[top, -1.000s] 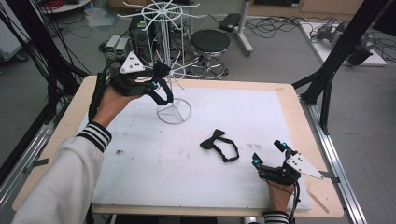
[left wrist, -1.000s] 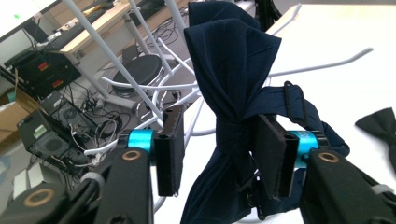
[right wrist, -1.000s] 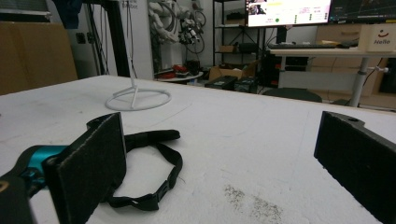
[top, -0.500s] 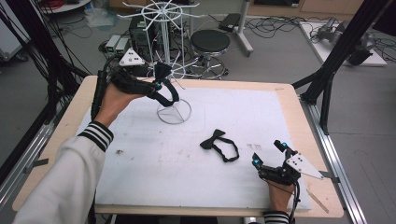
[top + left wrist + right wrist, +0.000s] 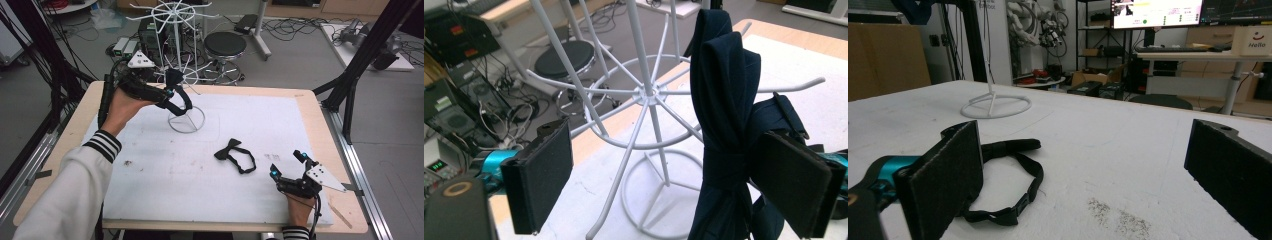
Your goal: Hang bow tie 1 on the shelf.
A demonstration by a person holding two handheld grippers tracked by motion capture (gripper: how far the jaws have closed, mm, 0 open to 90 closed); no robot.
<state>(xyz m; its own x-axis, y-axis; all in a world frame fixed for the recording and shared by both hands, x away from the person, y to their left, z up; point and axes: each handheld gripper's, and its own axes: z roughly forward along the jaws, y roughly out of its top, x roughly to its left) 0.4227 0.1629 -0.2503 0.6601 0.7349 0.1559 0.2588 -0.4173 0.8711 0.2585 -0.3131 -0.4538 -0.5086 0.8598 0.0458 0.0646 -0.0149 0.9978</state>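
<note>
From above, my left gripper (image 5: 167,92) is raised at the white wire rack (image 5: 186,120); its own view shows the navy bow tie (image 5: 724,115) draped on a spoke, my jaws having just opened wide around it. My right gripper (image 5: 289,169) rests spread on the white foam mat (image 5: 165,170), a second black bow tie (image 5: 1008,172) before it, monitors and shelves beyond.
</note>
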